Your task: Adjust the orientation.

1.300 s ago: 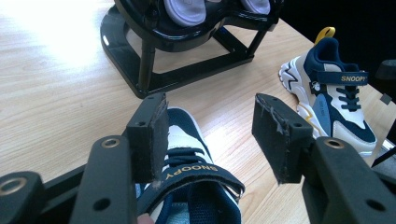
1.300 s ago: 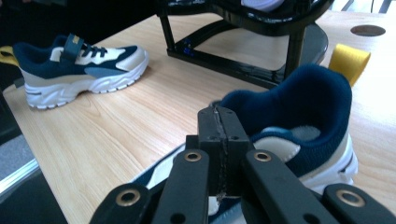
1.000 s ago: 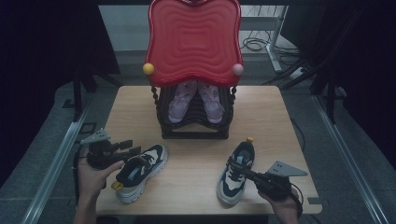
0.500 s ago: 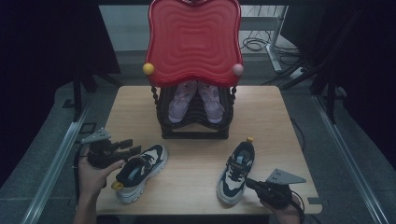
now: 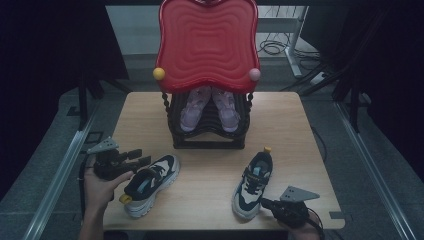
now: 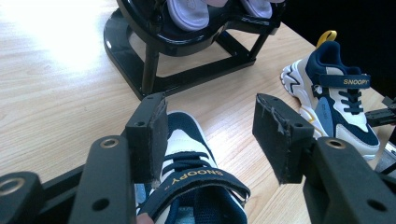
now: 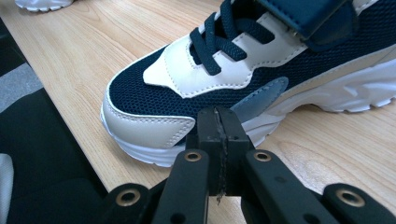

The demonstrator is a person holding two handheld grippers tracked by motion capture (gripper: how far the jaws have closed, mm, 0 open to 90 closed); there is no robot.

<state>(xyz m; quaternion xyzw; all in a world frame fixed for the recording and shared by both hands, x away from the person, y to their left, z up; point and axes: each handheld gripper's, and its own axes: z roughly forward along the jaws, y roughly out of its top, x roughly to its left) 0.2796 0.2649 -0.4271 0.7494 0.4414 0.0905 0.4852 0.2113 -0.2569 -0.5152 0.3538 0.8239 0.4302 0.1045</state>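
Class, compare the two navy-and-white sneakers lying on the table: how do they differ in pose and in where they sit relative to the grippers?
The left sneaker lies with its yellow heel loop toward the person; the right sneaker points its toe toward the person, heel loop toward the black rack. The left sneaker sits under the open left gripper; the right sneaker has the shut right gripper at its toe. Both carry a SNOOPY strap.
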